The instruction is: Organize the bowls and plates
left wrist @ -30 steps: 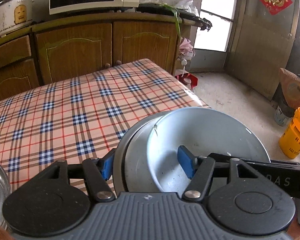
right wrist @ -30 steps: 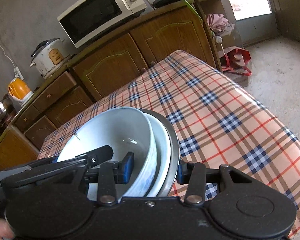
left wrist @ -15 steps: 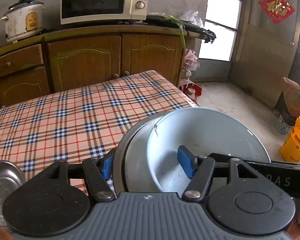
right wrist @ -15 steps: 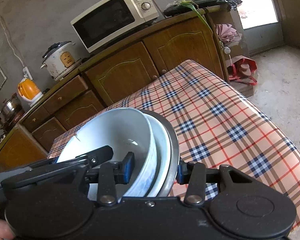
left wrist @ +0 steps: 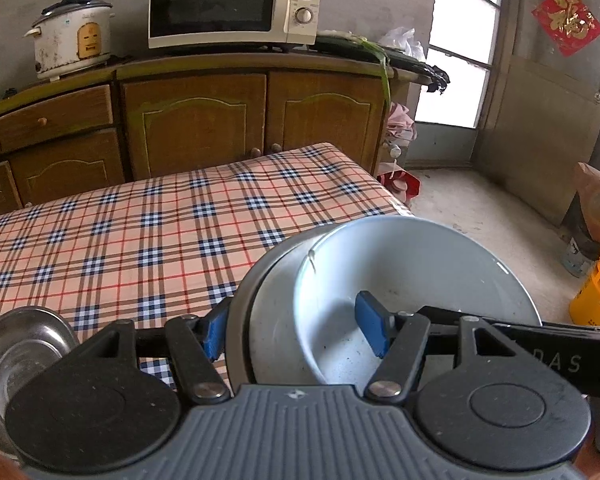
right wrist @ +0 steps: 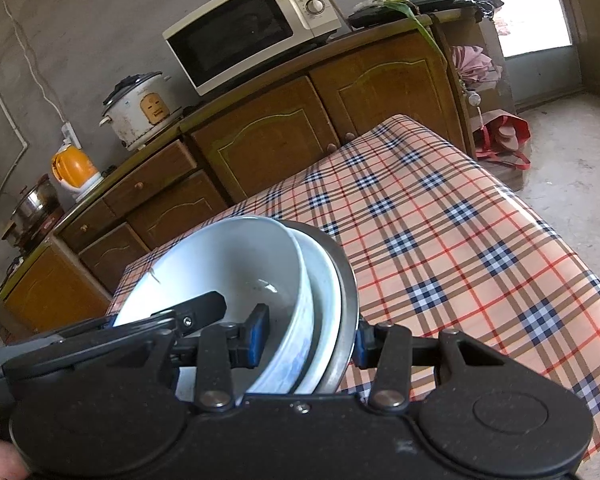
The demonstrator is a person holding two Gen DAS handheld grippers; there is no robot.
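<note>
Over the plaid table (left wrist: 148, 240), at roughly 5 o'clock in the left view, we hold a nested stack: white bowl (left wrist: 416, 280) in a pale plate (right wrist: 324, 296) on a steel plate (right wrist: 346, 300). Left gripper (left wrist: 296, 332) and right gripper (right wrist: 310, 338) each pinch opposite rims, one pad inside the bowl, one under the steel. We judge it heavy, rigid, chippable, with slippery glaze; grip the rims and keep the stack level. Second steel dish (left wrist: 16, 352) sits at 8 o'clock.
</note>
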